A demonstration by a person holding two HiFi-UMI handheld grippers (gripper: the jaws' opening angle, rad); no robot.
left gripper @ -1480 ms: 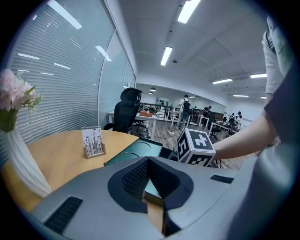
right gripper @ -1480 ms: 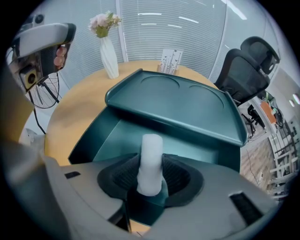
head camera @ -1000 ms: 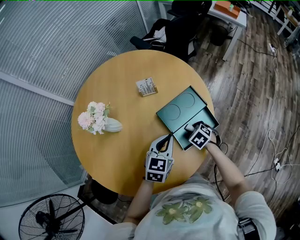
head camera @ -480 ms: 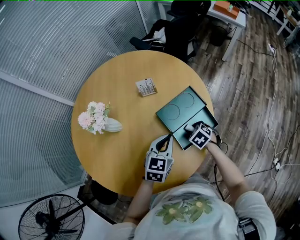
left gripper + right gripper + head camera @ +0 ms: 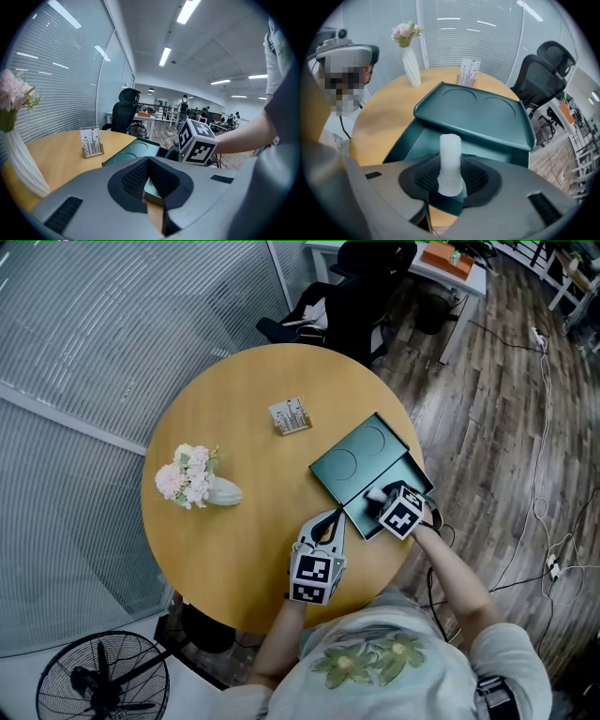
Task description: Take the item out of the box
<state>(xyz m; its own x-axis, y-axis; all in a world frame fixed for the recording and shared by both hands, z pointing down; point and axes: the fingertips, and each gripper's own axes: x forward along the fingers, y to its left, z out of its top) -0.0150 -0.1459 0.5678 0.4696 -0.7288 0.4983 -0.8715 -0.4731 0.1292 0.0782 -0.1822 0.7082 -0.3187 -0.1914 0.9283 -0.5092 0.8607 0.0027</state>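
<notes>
A dark teal box lies on the round wooden table at its right edge, with its lid folded back flat. My right gripper is over the box's open tray, shut on a white cylindrical item that stands upright between its pads; the item shows as a small white spot in the head view. My left gripper rests on the table at the box's near-left corner, and in the left gripper view its jaws are pinched on the teal box edge.
A white vase of pink flowers lies at the table's left side. A small card holder stands behind the box. A black office chair is beyond the table, and a floor fan stands at the lower left.
</notes>
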